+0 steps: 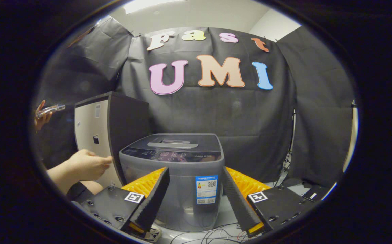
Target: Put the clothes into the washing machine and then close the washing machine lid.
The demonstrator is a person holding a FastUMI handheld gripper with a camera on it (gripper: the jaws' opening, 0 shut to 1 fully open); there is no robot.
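Fingers (155,198) spread apart, empty, washing machine (172,176) just beyond them.

We get dim booth light, mostly from a bright ceiling panel (148,5) high above the claw (194,196). Soft glare on the washing machine lid (177,142). Heavy fisheye bending toward the rim; the hand (87,164) left of the claw looks slightly blurred.

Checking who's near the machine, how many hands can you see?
2: one hand beside the grey plastic washing machine, another hand higher up holding a clear object. Others may be hidden.
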